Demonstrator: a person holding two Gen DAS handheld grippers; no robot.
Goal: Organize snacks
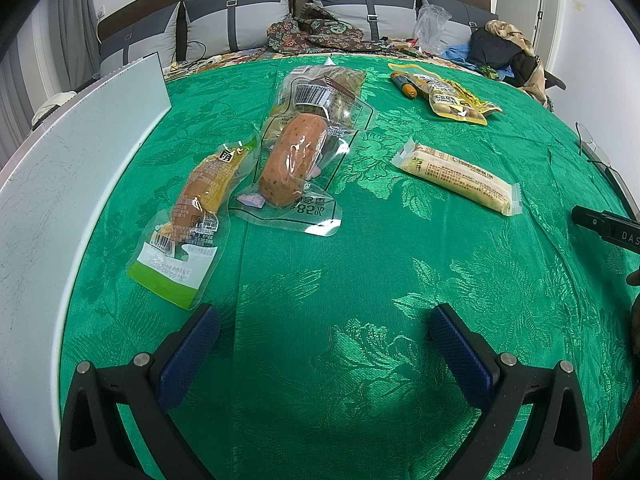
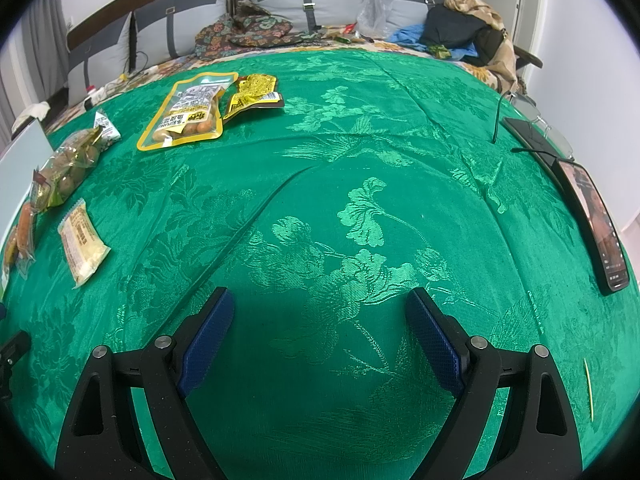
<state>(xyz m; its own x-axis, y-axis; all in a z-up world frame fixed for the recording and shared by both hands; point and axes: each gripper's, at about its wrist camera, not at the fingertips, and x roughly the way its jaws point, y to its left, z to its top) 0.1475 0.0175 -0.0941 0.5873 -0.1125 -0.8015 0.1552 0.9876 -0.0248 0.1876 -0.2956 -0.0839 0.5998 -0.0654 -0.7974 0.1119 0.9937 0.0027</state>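
Green brocade cloth [image 1: 360, 280], woven with a floral pattern, is spread over the whole work surface, and the snacks are scattered across it. The left gripper [image 1: 325, 344] is held low over a bare stretch of cloth with its jaws spread wide and nothing between the blue pads [image 1: 188, 356]. Just ahead and to its left, a sausage in a green-and-white pack [image 1: 192, 216] lies beside a white board [image 1: 76, 184]. A thicker sausage in a clear pack [image 1: 294, 160] is laid next to it, its far end overlapping another clear pack [image 1: 324, 92] whose contents cannot be made out with certainty. Farther right, a long pale bar in a wrapper [image 1: 460, 176] lies on its own, well apart from a yellow pouch of round snacks [image 1: 452, 98] near the far edge.

The right gripper [image 2: 320, 334] is likewise seen parted and empty, above bare cloth. In its view the yellow pouch [image 2: 188, 112] lies far ahead to the left, touching a smaller yellow packet [image 2: 252, 94]. A phone [image 2: 596, 224] rests along the right edge.
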